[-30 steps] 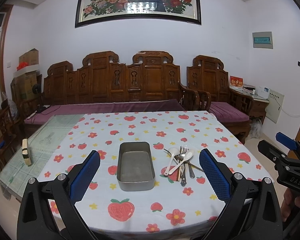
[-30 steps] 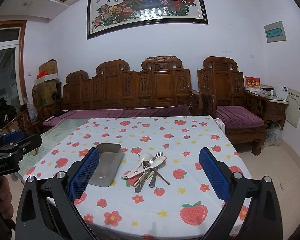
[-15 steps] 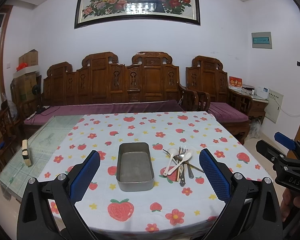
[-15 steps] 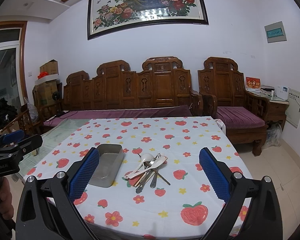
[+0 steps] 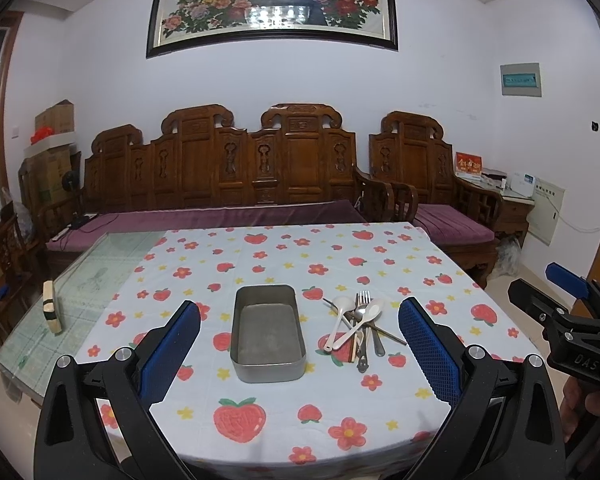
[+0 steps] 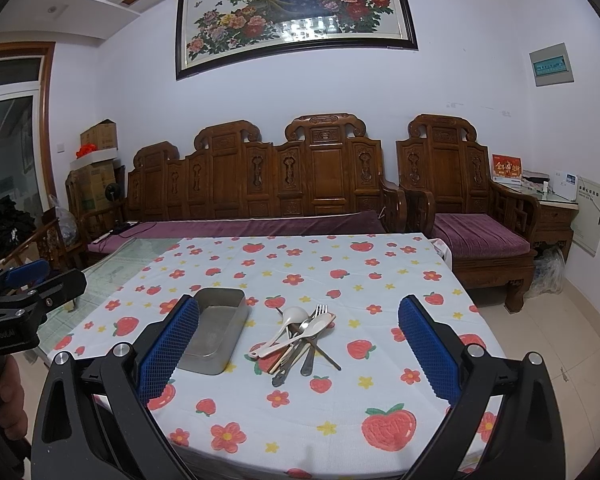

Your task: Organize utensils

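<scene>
A grey metal tin lies on the strawberry-print tablecloth, with nothing inside it. Just right of it sits a crossed pile of utensils: two white spoons, a metal fork, metal spoons and wooden chopsticks. My left gripper hangs open above the table's near edge, framing the tin and the pile. My right gripper is open too, nearer the pile, holding nothing. Each gripper shows at the side of the other's view, the right gripper and the left gripper, held by a hand.
A carved wooden bench with purple cushions stands behind the table and an armchair at the right. The uncovered glass tabletop at the left carries a small block. Tiled floor lies to the right of the table.
Both views have shifted only slightly; the tin and the utensils sit a touch further down in the frame. Both grippers stay open and nothing on the table has moved.
</scene>
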